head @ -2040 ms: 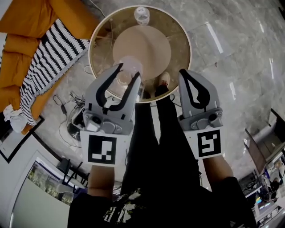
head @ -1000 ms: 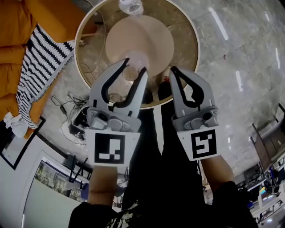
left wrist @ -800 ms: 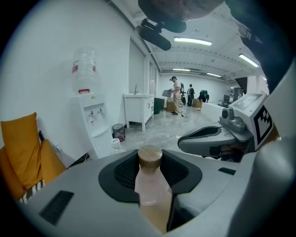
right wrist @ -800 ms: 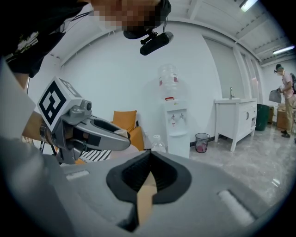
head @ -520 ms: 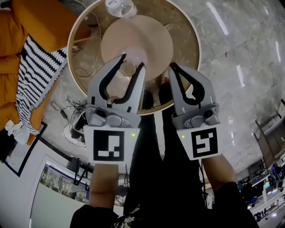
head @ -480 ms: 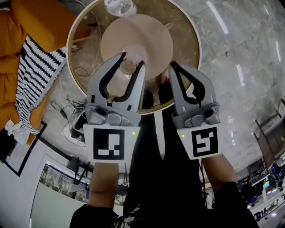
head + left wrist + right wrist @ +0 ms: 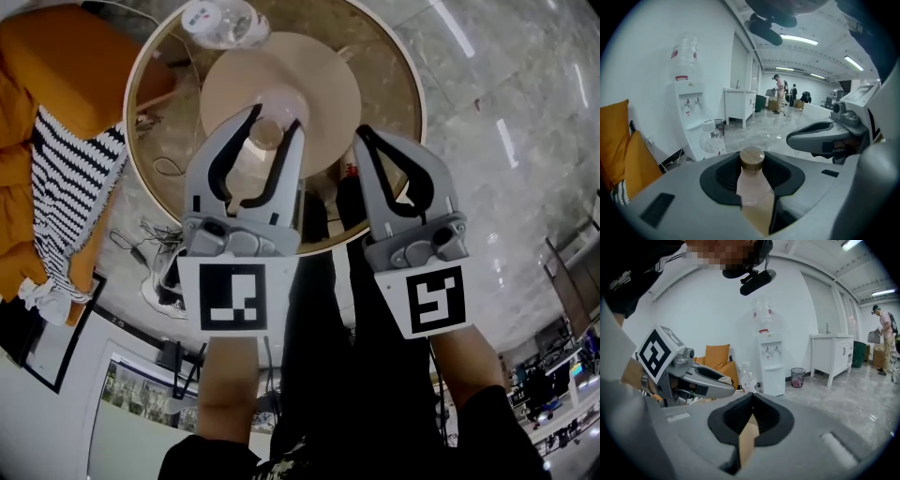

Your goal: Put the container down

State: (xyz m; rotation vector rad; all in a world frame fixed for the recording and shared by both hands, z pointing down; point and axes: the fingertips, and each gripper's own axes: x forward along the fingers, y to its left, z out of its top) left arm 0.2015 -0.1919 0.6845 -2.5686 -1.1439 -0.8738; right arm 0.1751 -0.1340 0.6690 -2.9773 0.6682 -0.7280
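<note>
The container [image 7: 751, 185] looks like frosted translucent plastic under a matt wood-grain cap [image 7: 752, 158], the left gripper [image 7: 275, 118] is matt grey plastic with ribbed black pads, and at three o'clock the marble-like floor [image 7: 506, 122] shines glossy.

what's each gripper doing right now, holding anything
Left gripper: closed on the bottle.
Right gripper: closed, nothing between its fingers.

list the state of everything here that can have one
container: capped, upright, clamped between the left jaws.
left gripper: shut on the container, over the round table.
right gripper: shut, nothing between its jaws.
water bottle: capped, upright on the table, apart from both grippers.
</note>
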